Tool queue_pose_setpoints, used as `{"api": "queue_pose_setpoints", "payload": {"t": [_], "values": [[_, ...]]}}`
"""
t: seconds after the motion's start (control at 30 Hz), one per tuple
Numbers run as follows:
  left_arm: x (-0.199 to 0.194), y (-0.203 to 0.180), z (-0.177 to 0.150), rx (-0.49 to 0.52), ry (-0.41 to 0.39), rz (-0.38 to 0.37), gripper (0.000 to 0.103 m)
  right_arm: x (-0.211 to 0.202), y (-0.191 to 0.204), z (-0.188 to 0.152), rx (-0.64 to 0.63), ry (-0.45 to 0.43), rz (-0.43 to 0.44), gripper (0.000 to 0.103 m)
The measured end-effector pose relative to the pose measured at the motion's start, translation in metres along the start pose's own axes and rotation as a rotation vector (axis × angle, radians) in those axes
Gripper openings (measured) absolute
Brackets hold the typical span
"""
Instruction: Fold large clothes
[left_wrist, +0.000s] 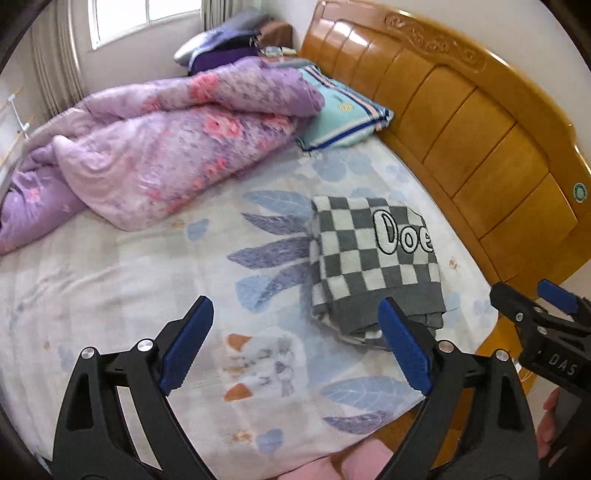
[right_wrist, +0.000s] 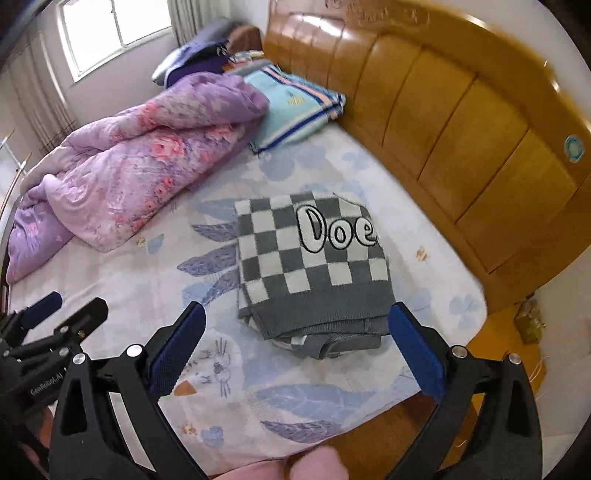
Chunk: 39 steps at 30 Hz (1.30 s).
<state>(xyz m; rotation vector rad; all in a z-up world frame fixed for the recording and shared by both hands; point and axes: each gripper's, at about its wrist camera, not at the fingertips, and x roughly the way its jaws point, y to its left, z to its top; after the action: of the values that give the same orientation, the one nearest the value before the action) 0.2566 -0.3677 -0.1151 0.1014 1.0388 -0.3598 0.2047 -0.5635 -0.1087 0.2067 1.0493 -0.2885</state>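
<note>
Left wrist view showed the wide bed with its pale sheet printed in blue and purple leaves (left_wrist: 147, 280), and the glossy orange-brown wooden headboard (left_wrist: 461, 122) running along its far side. Across the far half lay the rumpled lilac quilt with pink flowers (left_wrist: 155, 147), its bulk touching the folded turquoise striped blanket (left_wrist: 343, 114) that sat against the headboard.

The task's thing, the grey-and-white checked knit garment lettered "Doe" (left_wrist: 373, 258), lay folded into a compact rectangle on the sheet, near the headboard and close to the bed's near edge. In the right wrist view the same garment (right_wrist: 314, 266) showed loose layers and a strip of fabric poking out along its near, solid-grey hem.

The left tool (left_wrist: 295, 343) stood wide open with nothing between its blue pads, above the sheet and apart from the garment. The right tool (right_wrist: 295, 354) was likewise spread wide and empty, above the garment's near edge.

The fold looked essentially done, so the risks seemed small. The stack sat near the bed's edge, and a careless brush from either tool could nudge it off onto the wooden floor. The untucked layers at the hem could spring open if the pile were lifted from one side only. A pad might also snag the loose knit.
</note>
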Motion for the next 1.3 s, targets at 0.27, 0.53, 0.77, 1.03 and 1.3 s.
{"api": "queue_pose_setpoints", "payload": {"t": [0.27,0.53,0.77,1.03,1.3], "values": [[-0.087,0.025,-0.043,-0.027,-0.116,0.011,0.091,-0.075,0.041,-0.039,-0.038,-0.117,0.082,0.095],[-0.145,0.053,-0.091,-0.018,-0.154,0.072,0.091,-0.124,0.073,-0.098,-0.032,-0.186,0.050,0.095],[-0.189,0.089,-0.119,-0.042,-0.164,0.039,0.091,-0.165,0.104,-0.128,0.001,-0.218,0.015,0.095],[-0.216,0.139,-0.129,0.004,-0.181,-0.010,0.091,-0.177,0.149,-0.148,0.037,-0.199,-0.017,0.095],[-0.214,0.188,-0.120,0.106,-0.161,-0.053,0.091,-0.179,0.208,-0.150,0.095,-0.203,-0.068,0.095]]}}
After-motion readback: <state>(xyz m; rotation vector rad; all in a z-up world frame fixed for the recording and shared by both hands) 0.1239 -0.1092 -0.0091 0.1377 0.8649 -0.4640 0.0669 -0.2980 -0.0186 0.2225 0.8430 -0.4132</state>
